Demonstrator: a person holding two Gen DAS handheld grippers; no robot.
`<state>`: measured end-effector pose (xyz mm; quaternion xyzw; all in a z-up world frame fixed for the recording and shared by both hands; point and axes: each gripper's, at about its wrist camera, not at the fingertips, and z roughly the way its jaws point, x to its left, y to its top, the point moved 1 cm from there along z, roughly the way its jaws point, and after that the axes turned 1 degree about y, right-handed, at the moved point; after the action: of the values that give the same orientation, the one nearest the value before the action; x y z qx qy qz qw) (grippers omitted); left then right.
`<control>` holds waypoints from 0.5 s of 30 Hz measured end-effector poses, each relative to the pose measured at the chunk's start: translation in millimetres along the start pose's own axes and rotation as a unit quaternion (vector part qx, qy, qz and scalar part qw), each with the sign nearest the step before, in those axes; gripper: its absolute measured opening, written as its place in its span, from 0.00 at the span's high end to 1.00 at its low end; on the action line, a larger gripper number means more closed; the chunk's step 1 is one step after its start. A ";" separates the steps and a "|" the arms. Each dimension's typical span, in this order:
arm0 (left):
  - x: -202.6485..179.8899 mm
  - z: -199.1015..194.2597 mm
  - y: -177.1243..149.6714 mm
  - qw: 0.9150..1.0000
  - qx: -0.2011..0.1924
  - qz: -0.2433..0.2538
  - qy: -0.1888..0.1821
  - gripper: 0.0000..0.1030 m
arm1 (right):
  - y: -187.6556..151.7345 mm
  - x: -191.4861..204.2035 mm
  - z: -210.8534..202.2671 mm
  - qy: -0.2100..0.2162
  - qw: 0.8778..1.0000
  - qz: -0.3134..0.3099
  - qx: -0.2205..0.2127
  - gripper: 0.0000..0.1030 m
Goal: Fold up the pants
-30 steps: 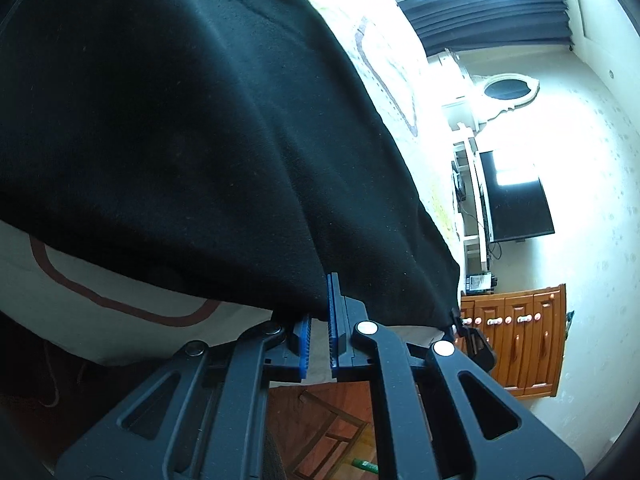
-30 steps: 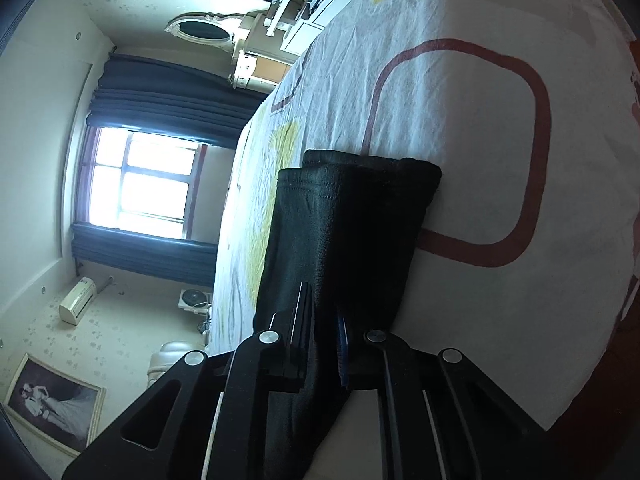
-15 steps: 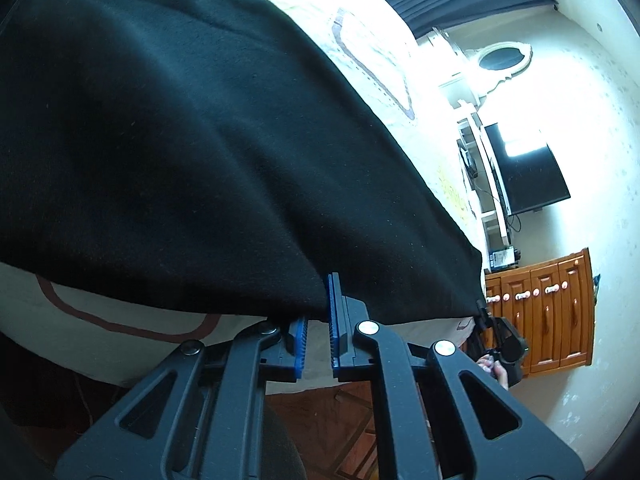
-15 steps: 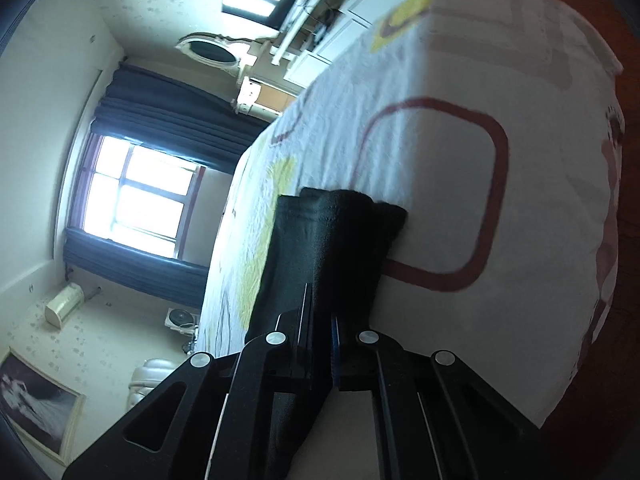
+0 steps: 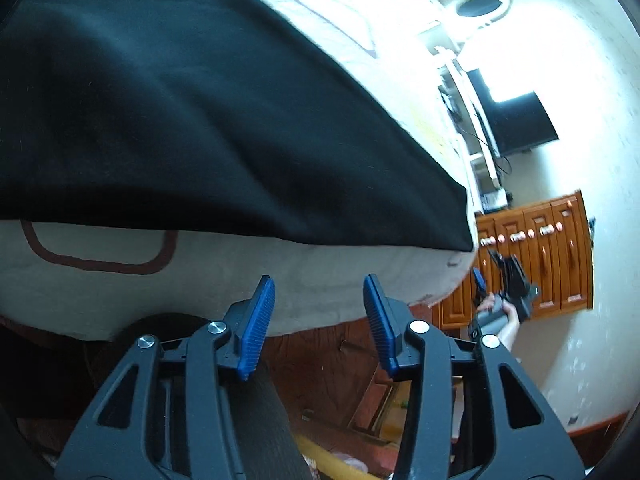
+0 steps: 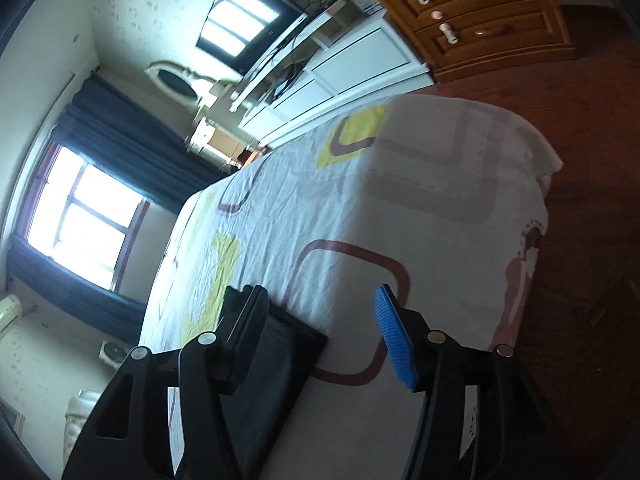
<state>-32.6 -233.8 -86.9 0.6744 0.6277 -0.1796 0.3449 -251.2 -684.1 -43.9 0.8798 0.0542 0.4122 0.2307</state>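
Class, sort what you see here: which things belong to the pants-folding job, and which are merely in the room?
Job:
black pants
bed
left gripper, open
right gripper, open

Background:
wooden cabinet
television
curtains
window

The left gripper (image 5: 318,316), jaws just opened and empty, hovers near black pants (image 5: 192,120) on the bed (image 5: 320,272).

A patterned bedsheet (image 6: 360,208), wooden dresser (image 6: 480,4), television (image 6: 240,16) and curtained window (image 6: 80,208).
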 end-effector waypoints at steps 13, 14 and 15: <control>63.4 -113.9 53.6 0.983 -0.155 0.008 0.097 0.17 | 7.5 62.1 103.6 -0.005 0.957 -0.192 0.219 0.20; 75.6 -121.1 57.6 0.981 -0.159 -0.008 0.109 0.17 | 7.0 61.8 103.8 0.001 0.957 -0.190 0.220 0.19; 86.0 -127.1 60.3 0.979 -0.164 -0.022 0.119 0.17 | 5.3 62.3 104.9 0.011 0.955 -0.188 0.228 0.20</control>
<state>14.4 -82.3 -41.9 0.6115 0.6995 -0.0005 0.3698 -132.3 -709.0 -56.0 0.8785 0.3136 0.3474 0.0964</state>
